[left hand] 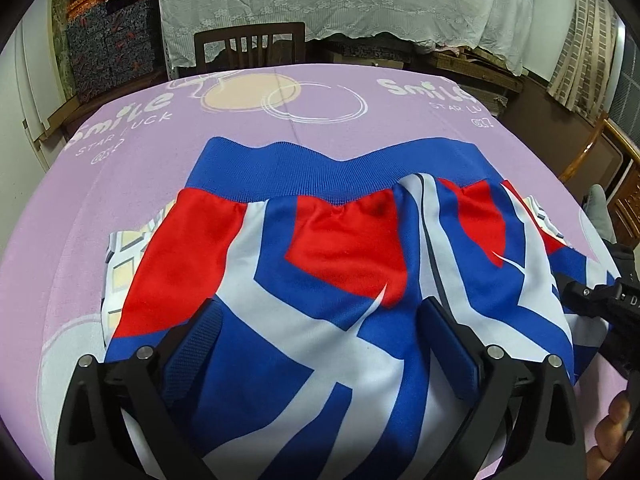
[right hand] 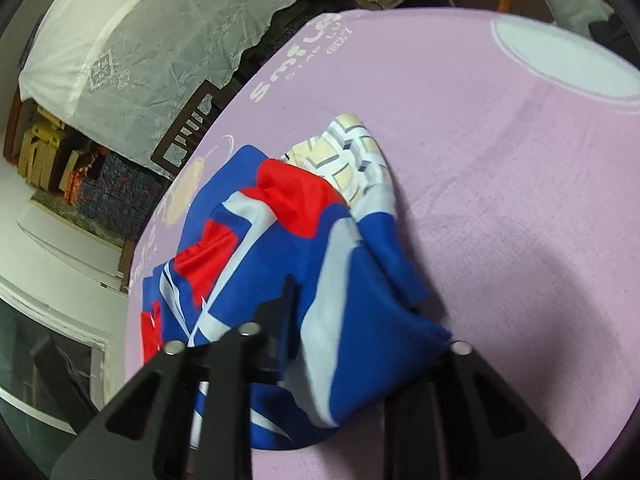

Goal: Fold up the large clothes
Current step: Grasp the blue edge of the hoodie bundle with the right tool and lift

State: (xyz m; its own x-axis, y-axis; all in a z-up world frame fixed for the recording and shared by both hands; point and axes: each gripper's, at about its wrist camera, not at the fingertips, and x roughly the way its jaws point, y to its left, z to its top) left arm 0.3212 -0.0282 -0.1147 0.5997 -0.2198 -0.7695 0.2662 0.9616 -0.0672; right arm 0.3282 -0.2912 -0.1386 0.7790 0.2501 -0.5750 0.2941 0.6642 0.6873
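A red, white and blue garment with a blue ribbed band at its far edge lies on a pink cloth-covered table. My left gripper hovers just over its near part with both blue-padded fingers wide apart and nothing between them. In the right wrist view the same garment lies bunched. My right gripper has its jaws spread around a fold of the blue fabric, which drapes over the right finger and hides it. The right gripper's body shows at the right edge of the left wrist view.
A pale checked cloth pokes out from under the garment, also in the right wrist view. A dark wooden chair stands behind the table's far edge. Stacked boxes and a lace-covered pile fill the background.
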